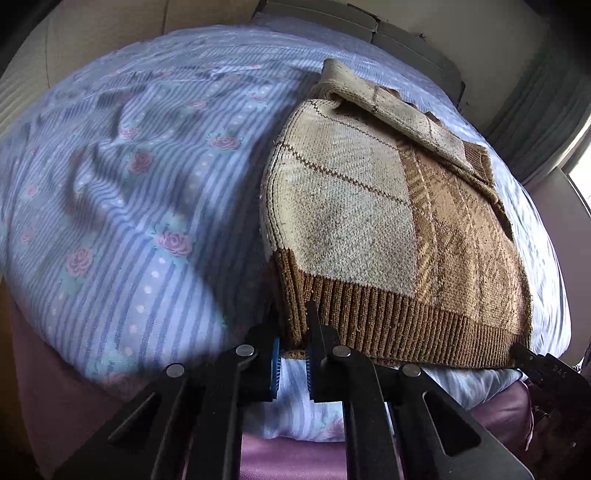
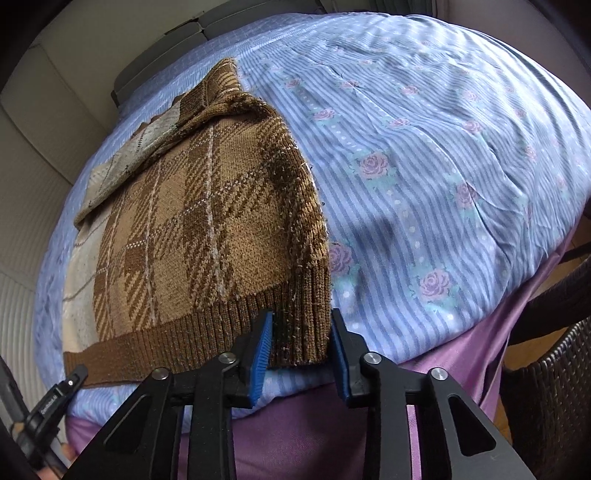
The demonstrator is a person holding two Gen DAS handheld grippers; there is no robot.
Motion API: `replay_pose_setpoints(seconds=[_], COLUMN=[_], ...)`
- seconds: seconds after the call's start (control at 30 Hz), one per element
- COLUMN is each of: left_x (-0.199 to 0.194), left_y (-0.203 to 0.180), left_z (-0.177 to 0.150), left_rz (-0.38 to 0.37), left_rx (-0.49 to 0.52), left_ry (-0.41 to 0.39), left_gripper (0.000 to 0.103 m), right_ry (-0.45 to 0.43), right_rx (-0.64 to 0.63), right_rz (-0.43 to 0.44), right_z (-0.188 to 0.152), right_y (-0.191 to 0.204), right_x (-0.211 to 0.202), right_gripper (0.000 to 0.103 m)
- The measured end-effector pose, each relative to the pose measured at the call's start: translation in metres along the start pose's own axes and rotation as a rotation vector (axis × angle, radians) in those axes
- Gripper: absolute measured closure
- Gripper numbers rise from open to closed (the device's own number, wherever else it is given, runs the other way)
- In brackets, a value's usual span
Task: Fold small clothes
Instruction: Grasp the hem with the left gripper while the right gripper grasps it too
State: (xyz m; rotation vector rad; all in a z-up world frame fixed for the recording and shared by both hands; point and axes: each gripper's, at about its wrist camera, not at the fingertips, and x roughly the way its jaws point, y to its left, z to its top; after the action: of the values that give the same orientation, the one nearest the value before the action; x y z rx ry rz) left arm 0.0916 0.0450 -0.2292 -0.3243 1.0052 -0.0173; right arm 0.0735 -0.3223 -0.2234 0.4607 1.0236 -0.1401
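Note:
A brown and cream plaid knit sweater (image 1: 369, 206) lies on the bed, with a sleeve folded across its top. My left gripper (image 1: 293, 354) is shut on the left corner of the ribbed brown hem, its blue pads close together. In the right wrist view the same sweater (image 2: 207, 221) shows its darker plaid side. There my right gripper (image 2: 300, 343) is shut on the bunched right corner of the hem, with a pad pressing on each side. Each gripper's tip shows at the edge of the other's view: the right gripper (image 1: 543, 365) and the left gripper (image 2: 59, 398).
The bed is covered by a blue striped sheet with pink roses (image 1: 129, 184), wrinkled to the left of the sweater. Purple fabric (image 2: 314, 424) hangs down the near side of the bed. A dark wicker chair (image 2: 554, 387) stands at the right. Grey cushions (image 1: 332, 18) sit behind the bed.

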Motion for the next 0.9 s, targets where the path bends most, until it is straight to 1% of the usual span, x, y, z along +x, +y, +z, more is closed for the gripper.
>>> replay_pose_setpoints(seconds=[0.1,0.13,0.33,0.43,0.57,0.67,0.77,0.9], left_x=[-0.003,-0.005,-0.029,-0.046,-0.071,-0.082,-0.088,-0.087], left_y=[0.0,0.0,-0.002,-0.005,-0.013,-0.021,-0.028,-0.038], left_z=[0.0,0.0,0.01,0.022,0.043,0.064,0.089,0.126], left_rz=[-0.014,-0.019,-0.041,-0.059,-0.088,-0.108,-0.126,-0.14], left_rx=[-0.008,-0.012,-0.015,-0.018,-0.025,-0.031,-0.043,-0.065], left_ry=[-0.003,-0.008,-0.081,-0.132,-0.214,-0.266,-0.319,-0.386], left_gripper=[0.092,0.092,0.093,0.093,0.093,0.093,0.093,0.093], right_ry=[-0.016,-0.028,-0.125,-0.19,-0.295,-0.352,-0.405,-0.461], right_rx=[0.027,0.044,0.083,0.091,0.067,0.054,0.04,0.031], right_rz=[0.033,0.046,0.119,0.169,0.226,0.254,0.268,0.274], right_z=[-0.001,-0.002,0.001,0.011,0.031,0.051,0.073,0.11], right_y=[-0.004,-0.006,-0.008,-0.004,0.008,0.021,0.032,0.048], right_x=[-0.006,-0.009,-0.037,-0.057,-0.089,-0.103,-0.111,-0.109], right_gripper=[0.086,0.091,0.092,0.092,0.093,0.093,0.093,0.093])
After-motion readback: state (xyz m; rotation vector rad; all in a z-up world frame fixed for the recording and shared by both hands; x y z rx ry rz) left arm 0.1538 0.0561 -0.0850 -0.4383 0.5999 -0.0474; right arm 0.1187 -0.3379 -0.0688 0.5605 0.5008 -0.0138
